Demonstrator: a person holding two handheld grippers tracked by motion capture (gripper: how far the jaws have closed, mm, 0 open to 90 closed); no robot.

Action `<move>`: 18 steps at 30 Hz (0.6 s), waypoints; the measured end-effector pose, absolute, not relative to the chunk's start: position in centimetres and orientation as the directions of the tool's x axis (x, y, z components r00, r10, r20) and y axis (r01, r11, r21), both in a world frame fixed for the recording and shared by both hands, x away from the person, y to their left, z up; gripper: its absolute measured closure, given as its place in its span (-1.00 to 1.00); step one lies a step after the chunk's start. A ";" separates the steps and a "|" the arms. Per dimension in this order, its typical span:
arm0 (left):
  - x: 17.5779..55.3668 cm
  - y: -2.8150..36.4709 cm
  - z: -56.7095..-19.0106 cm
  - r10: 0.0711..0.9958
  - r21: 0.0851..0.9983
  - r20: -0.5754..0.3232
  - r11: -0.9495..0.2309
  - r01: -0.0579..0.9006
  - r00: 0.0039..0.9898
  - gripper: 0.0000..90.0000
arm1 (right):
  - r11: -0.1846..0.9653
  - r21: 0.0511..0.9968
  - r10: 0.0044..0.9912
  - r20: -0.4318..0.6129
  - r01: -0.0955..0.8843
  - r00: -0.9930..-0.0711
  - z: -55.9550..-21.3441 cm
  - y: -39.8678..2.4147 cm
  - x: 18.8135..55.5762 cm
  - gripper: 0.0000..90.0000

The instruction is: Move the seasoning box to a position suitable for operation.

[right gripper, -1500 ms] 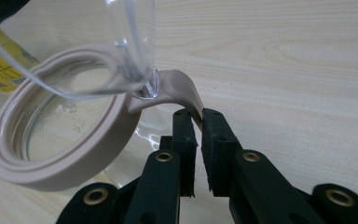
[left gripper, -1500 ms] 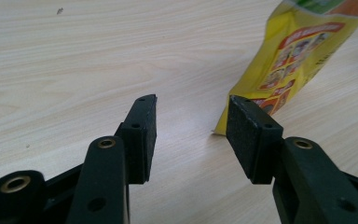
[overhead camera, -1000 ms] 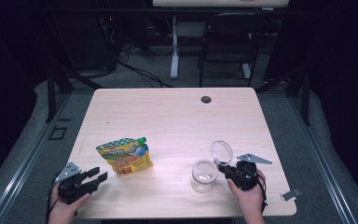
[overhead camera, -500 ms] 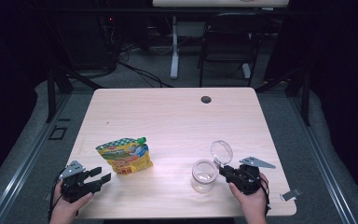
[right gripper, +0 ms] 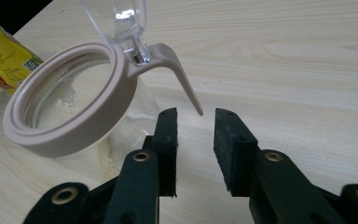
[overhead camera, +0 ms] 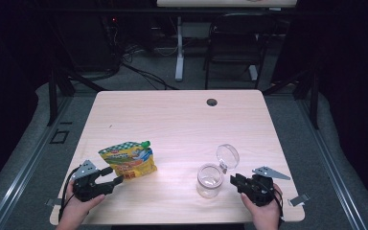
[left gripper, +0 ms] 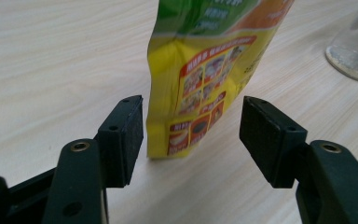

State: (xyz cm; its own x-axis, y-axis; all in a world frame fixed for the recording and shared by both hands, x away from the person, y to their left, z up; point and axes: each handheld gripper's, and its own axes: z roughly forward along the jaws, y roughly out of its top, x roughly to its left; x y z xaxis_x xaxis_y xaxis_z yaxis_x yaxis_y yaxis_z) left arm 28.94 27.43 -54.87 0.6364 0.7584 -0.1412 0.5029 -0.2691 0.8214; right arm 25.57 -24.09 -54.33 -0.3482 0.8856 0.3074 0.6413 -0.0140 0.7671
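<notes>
i see the pouch (overhead camera: 128, 162), yellow with a green top and green cap, standing upright on the table's near left, its printed side tilted a little. well to its right stands the clear jar (overhead camera: 209, 180) with a beige rim, its clear hinged lid (overhead camera: 227, 155) flipped up and open, and a dusting of pale powder at its base.

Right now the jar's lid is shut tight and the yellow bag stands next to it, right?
Not quite. The jar has its clear lid flipped up and open, as the high view shows; the right gripper view looks straight into its mouth. The yellow bag does stand next to it.
</notes>
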 end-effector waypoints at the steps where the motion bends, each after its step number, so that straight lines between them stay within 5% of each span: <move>1: 29.4 27.4 -55.0 0.758 0.823 -0.143 -0.265 0.502 0.636 -0.11 | -0.014 0.769 0.888 0.304 0.640 -0.346 -54.4 -24.2 25.2 0.55; 11: 30.8 26.9 -55.4 0.730 0.824 -0.172 -0.261 0.502 0.661 -0.08 | -0.041 0.765 0.895 0.314 0.643 -0.317 -54.5 -25.1 24.3 0.53; 18: 30.9 27.0 -55.5 0.712 0.831 -0.178 -0.260 0.491 0.679 0.18 | -0.045 0.763 0.895 0.318 0.645 -0.314 -54.5 -25.2 24.2 0.53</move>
State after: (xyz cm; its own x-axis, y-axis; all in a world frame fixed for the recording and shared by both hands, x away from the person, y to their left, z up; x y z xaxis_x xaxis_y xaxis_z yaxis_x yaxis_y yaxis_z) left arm 30.88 26.95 -55.45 0.6792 0.7119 -0.1784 0.4910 -0.2601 0.8314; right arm 24.17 -25.22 -54.52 -0.3136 0.8946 0.3184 0.6452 -0.0453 0.7627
